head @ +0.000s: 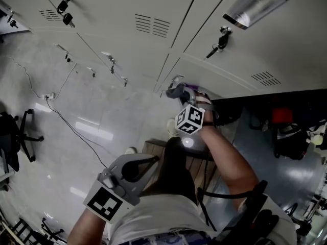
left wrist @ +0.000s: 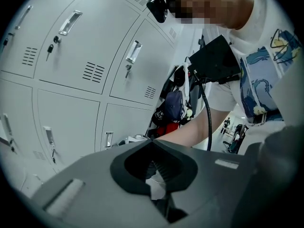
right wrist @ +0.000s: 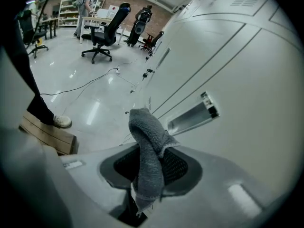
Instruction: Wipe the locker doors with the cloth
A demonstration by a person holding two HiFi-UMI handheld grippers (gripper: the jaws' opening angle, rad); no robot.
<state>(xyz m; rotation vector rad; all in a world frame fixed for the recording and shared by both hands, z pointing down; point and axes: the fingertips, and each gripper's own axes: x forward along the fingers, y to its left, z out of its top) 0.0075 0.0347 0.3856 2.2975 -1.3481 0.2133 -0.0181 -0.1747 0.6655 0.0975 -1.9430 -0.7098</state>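
My right gripper (head: 180,92) is shut on a grey cloth (right wrist: 147,146), which shows purplish in the head view (head: 190,88). The cloth's folded end sticks out past the jaws, close to a pale grey locker door (right wrist: 237,80), just left of its recessed metal handle (right wrist: 192,116). I cannot tell whether the cloth touches the door. In the head view the gripper is next to a handle (head: 176,79) on the lower row of lockers. My left gripper (head: 145,163) hangs low near the person's body, away from the lockers. Its jaws (left wrist: 154,172) are together with nothing between them.
The person stands on a low wooden step (head: 153,149) in front of the lockers. Keys hang from locks (head: 218,41). A cable (head: 66,121) runs across the shiny floor. Office chairs (right wrist: 102,34) stand farther off. Bags sit in a dark open space on the right (head: 286,126).
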